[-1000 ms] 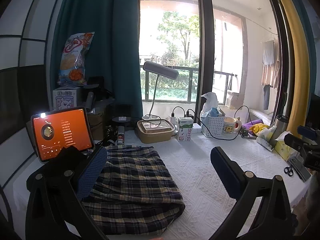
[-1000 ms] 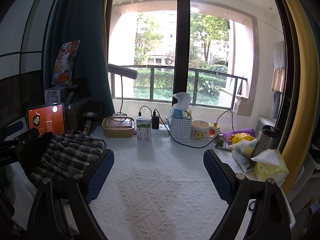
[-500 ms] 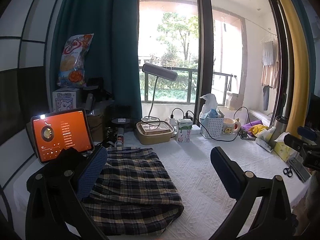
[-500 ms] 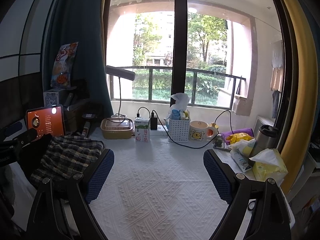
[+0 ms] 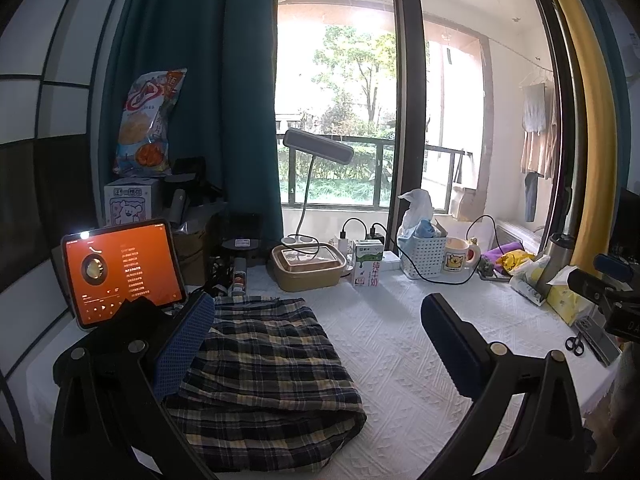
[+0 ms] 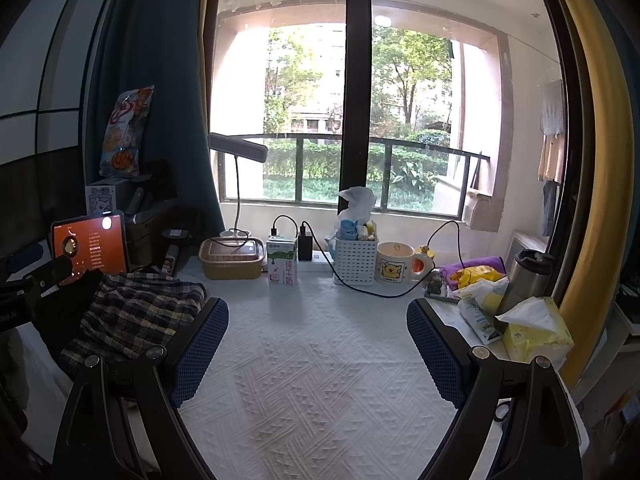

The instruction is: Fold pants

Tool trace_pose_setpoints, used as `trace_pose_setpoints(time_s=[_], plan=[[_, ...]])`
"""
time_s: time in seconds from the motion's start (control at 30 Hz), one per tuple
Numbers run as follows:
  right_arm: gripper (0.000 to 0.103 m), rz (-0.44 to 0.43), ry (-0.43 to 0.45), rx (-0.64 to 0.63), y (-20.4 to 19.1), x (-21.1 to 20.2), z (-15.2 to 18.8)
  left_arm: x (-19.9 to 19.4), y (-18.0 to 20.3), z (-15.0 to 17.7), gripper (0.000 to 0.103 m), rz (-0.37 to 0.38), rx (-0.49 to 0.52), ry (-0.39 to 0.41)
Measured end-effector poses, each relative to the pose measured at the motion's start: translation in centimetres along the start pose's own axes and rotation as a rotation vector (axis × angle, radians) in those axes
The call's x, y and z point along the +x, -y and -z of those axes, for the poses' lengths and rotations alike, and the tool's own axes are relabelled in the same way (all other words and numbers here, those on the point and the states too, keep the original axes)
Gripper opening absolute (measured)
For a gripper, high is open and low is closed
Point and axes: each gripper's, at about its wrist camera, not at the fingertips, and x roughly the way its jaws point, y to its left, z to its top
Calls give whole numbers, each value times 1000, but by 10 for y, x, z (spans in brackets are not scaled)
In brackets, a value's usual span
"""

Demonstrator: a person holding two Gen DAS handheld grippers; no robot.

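Note:
The plaid pants (image 5: 264,376) lie folded in a thick rectangle on the white textured tablecloth (image 5: 400,360), at the table's left. They also show in the right wrist view (image 6: 132,320) at the left. My left gripper (image 5: 316,344) is open and empty, held above the pants' right part, its left finger over the cloth. My right gripper (image 6: 316,344) is open and empty over bare tablecloth (image 6: 320,380), to the right of the pants. The left gripper's body shows at the left edge of the right wrist view (image 6: 36,284).
An orange-screen tablet (image 5: 124,272) stands behind the pants. Along the window stand a desk lamp (image 5: 316,148), lunch box (image 5: 308,266), milk carton (image 5: 368,262), white basket (image 5: 424,252) and mug (image 5: 460,254). A tissue pack (image 6: 536,328), flask (image 6: 524,276) and scissors (image 5: 576,344) sit at right.
Both views have shifted slightly, the grippers drifting back and up a little. The pants have not moved. Both grippers stay open.

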Motion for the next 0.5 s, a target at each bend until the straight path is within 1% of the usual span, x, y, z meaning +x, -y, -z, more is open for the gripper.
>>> trace_pose_setpoints(time_s=[0.5], plan=[[92,0,1,0,1,-1,0,-1,0,0,102,-1,-1,1]])
